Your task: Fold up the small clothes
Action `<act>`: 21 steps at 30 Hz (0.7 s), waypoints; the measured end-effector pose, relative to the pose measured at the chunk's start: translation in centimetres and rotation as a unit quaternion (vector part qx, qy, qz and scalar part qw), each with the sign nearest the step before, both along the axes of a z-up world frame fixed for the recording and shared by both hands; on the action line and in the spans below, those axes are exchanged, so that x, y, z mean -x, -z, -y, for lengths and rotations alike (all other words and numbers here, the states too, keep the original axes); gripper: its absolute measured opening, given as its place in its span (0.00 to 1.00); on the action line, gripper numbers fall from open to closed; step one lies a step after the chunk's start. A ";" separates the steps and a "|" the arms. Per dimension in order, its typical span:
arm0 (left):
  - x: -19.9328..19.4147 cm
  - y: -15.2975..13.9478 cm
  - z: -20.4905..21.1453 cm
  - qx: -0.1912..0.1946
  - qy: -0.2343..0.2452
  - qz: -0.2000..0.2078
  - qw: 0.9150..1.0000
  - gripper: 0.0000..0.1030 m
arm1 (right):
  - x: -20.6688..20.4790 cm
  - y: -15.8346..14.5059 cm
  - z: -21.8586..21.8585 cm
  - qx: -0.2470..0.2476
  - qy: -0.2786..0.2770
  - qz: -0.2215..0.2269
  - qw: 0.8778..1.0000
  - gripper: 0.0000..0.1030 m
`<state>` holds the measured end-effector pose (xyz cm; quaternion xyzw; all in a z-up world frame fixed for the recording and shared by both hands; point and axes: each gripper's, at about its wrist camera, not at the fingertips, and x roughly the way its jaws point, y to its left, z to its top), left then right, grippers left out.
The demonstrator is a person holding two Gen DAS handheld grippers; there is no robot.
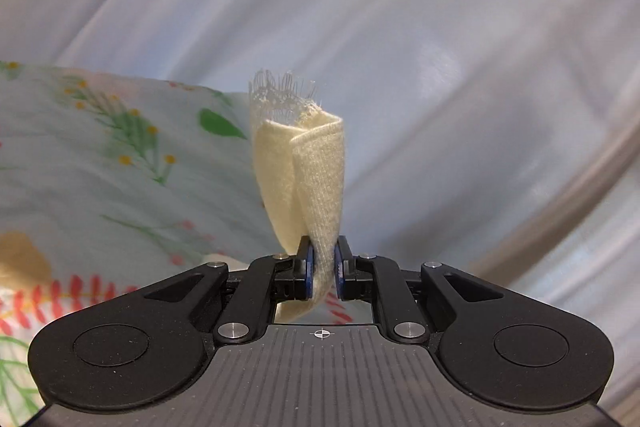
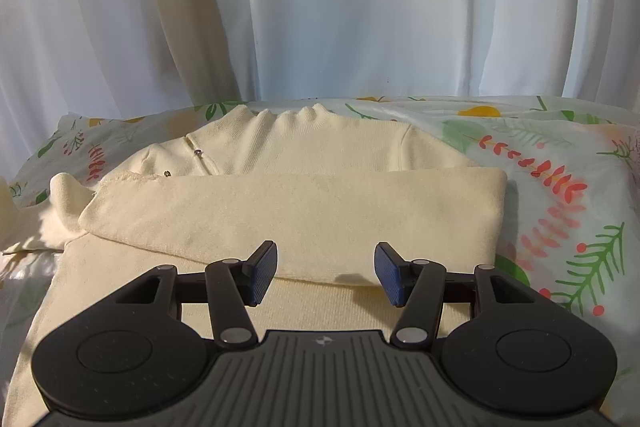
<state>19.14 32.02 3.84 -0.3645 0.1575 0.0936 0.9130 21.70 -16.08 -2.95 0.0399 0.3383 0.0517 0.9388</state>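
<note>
A cream knit sweater [image 2: 280, 147] lies on a floral sheet, collar at the far side. One sleeve [image 2: 296, 215] is folded across its body. My right gripper [image 2: 326, 275] is open and empty, just above the sweater's near part, in front of the folded sleeve. My left gripper [image 1: 324, 275] is shut on a cream knit piece with a frayed end [image 1: 308, 171], which stands up from the jaws, lifted above the sheet. Whether that piece belongs to the sweater cannot be told.
The floral sheet [image 2: 560, 187] covers the surface and shows at the left of the left wrist view [image 1: 100, 167]. White curtains [image 2: 360, 7] hang close behind the far edge; they fill the left wrist view's background [image 1: 440, 47].
</note>
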 end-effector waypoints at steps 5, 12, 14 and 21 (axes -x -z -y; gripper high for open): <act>-3.6 -1.3 14.0 -0.071 0.176 0.001 0.982 0.14 | 0.7 -0.6 0.6 -0.020 0.003 0.007 1.000 0.53; -5.3 6.2 27.3 -0.139 0.339 -0.141 0.920 0.37 | 0.5 -0.1 1.6 -0.050 0.007 -0.026 0.998 0.53; -3.7 7.1 27.9 -0.143 0.347 -0.156 0.914 0.48 | 0.1 0.1 1.8 -0.066 -0.002 -0.035 0.997 0.53; -0.5 9.0 24.1 -0.132 0.311 -0.186 0.923 0.56 | -3.3 2.3 0.6 -0.159 -0.040 -0.103 0.981 0.54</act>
